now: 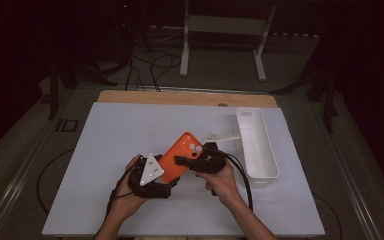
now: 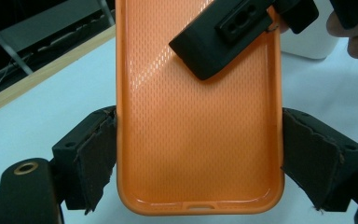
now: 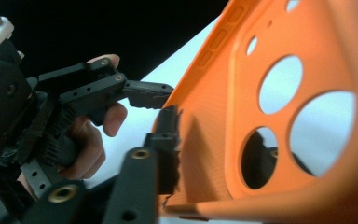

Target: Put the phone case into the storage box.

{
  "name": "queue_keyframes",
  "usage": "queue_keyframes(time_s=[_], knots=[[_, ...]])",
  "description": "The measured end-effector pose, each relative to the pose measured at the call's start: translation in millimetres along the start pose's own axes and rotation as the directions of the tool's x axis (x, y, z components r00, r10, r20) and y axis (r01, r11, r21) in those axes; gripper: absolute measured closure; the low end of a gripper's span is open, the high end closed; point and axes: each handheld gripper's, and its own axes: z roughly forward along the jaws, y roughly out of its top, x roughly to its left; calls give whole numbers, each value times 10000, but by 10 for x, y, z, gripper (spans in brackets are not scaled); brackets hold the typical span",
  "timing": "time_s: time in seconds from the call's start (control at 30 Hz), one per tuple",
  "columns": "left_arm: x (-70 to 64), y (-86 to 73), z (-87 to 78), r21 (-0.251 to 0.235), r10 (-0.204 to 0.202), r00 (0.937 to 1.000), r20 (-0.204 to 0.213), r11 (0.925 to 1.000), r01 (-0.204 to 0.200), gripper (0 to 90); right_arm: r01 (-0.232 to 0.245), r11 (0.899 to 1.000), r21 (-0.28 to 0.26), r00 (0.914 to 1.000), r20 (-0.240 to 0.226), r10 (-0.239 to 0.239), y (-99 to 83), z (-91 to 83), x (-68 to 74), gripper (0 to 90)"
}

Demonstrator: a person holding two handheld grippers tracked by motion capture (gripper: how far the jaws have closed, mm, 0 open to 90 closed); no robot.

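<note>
An orange phone case (image 1: 179,156) is being held just above the middle of a white worktop (image 1: 110,145), tilted, with its camera cut-outs pointing toward the far right. The left gripper (image 2: 198,154) is clamping the lower half of the case across its width, its padded jaws pressing against both long edges, so the case's textured inner face is looking straight at that gripper's camera. The right gripper (image 1: 196,161) is meeting the case at the camera end; one of its jaws is lying on the inner face, and the other seems to be sitting behind the back, though the close, blurred view is making it hard to confirm a firm pinch. The soft case could flex and pop free of the left jaws if the two hands pull or twist against each other, and it would drop onto the worktop. A white oblong bin (image 1: 256,145) is standing just right of the right hand, leaving little room that way; the left half and the near edge of the worktop are offering open space.
</note>
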Motion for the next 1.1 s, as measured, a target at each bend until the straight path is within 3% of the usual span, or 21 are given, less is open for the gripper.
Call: queue_keyframes(time_s=[0.1, 0.2, 0.43, 0.53, 0.77, 1.1], knots=[[-8, -6, 21, 85, 8, 10000, -27, 10000, -7, 162, -153, 9998, 126, 9997, -183, 155, 1, 5, 9, 794], [-22, -21, 50, 235, 71, 9999, -92, 9997, -69, 162, -116, 9990, 440, 9998, 174, 108, 1, 23, 68, 854], [-27, -31, 74, 389, 60, 9992, -388, 9992, -45, 160, -315, 9988, 375, 9988, 400, 300, 2, 57, 110, 884], [7, -39, 66, 399, -139, 9997, -205, 9991, 147, 149, -107, 9989, 451, 9986, 521, 83, 9, 74, 140, 884], [57, -44, 77, 580, -479, 9985, -259, 9971, 493, 73, 47, 9989, 473, 9985, 547, -73, 20, 93, 162, 884], [141, -49, 41, 502, -1173, 9925, 330, 9920, 1155, 43, 270, 9983, 514, 9971, 693, -305, 8, 78, 141, 882]])
